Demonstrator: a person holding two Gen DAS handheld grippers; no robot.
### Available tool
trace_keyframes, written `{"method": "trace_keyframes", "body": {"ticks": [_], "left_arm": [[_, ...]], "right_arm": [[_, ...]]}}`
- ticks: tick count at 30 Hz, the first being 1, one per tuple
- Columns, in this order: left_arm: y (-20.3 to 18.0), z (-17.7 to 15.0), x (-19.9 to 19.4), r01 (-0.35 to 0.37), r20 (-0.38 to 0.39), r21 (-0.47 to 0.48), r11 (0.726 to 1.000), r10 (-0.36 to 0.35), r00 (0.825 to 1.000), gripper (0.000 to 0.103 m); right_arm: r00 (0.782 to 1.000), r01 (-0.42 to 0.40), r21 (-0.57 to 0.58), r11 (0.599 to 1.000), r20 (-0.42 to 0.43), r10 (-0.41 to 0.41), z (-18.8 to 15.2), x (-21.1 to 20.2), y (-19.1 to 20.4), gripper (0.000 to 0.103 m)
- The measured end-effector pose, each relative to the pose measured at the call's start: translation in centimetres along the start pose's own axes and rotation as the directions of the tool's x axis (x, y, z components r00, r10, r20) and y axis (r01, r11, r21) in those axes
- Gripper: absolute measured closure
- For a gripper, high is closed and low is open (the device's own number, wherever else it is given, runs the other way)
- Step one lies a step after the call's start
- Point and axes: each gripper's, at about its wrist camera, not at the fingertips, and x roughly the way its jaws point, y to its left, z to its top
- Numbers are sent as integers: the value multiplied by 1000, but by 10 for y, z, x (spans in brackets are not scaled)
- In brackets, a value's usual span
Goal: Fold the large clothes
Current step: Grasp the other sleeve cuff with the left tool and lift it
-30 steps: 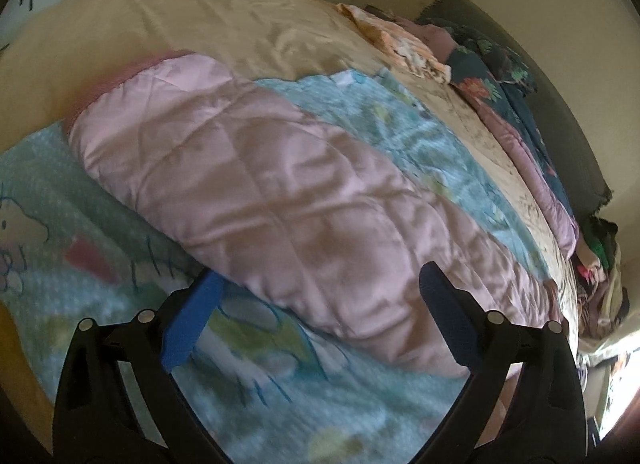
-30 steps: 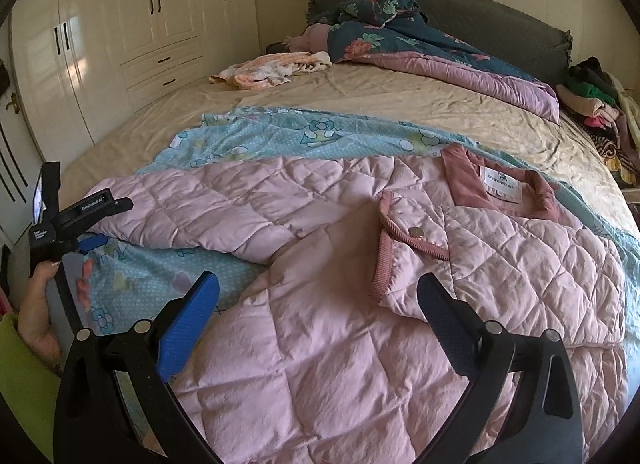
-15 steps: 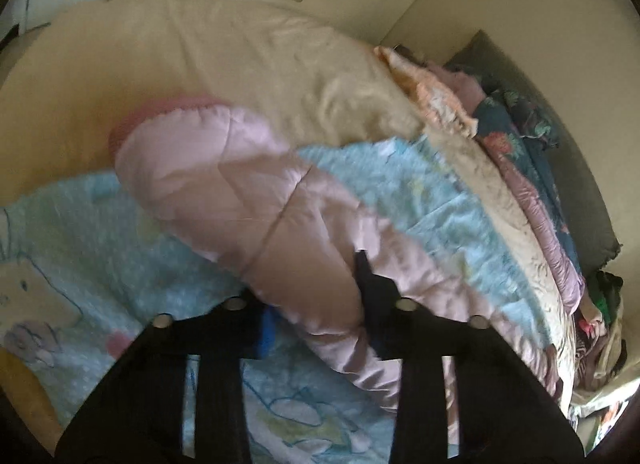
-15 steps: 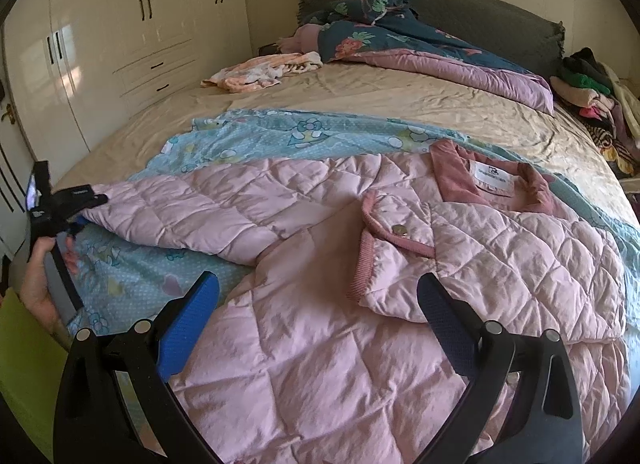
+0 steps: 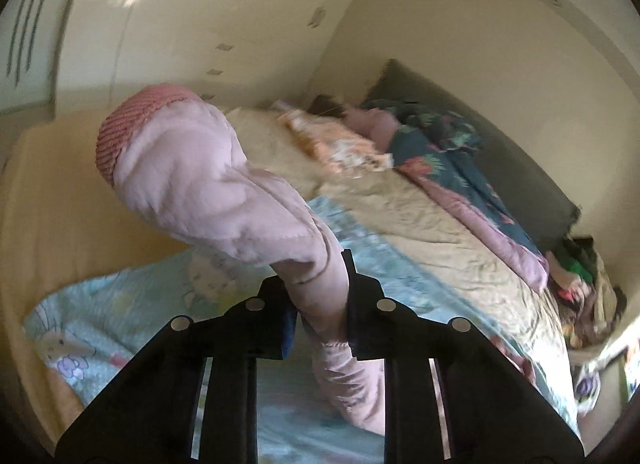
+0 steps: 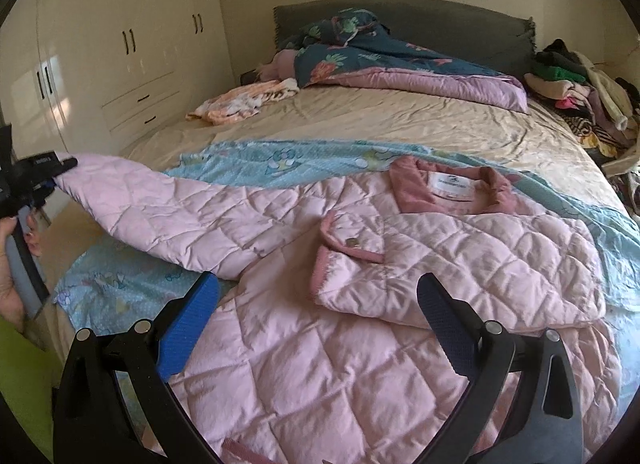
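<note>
Sleeve (image 5: 208, 184) of the pink jacket (image 6: 360, 344) on the bed (image 6: 400, 120), flat a second ago, now hangs pinched in your left tool (image 5: 318, 304), ready to fold inward; your right tool (image 6: 316, 320) hovers spread.

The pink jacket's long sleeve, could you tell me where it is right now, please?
Its end is clamped in the left gripper, lifted off the blue blanket. In the right wrist view the sleeve stretches left from the jacket.
</note>
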Motion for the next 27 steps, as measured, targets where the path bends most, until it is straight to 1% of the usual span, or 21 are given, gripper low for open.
{"method": "trace_keyframes", "body": {"ticks": [5, 10, 17, 20, 27], "left_arm": [[-58, -3, -32, 63, 38, 122, 991, -68, 997, 93], [-101, -10, -51, 119, 43, 179, 977, -128, 991, 93], [-143, -25, -65, 175, 32, 236, 956, -188, 982, 93], [-161, -36, -71, 196, 31, 272, 942, -213, 977, 93], [-202, -60, -77, 244, -1, 336, 910, -259, 966, 93]], "right_arm": [[999, 27, 23, 999, 28, -28, -3, -22, -17, 4], [998, 51, 64, 997, 41, -54, -10, -45, -40, 4], [994, 84, 116, 990, 67, -92, -21, -69, -71, 4], [991, 93, 127, 987, 82, -104, -25, -77, -82, 4], [984, 136, 142, 981, 94, -150, -34, -88, -101, 4]]}}
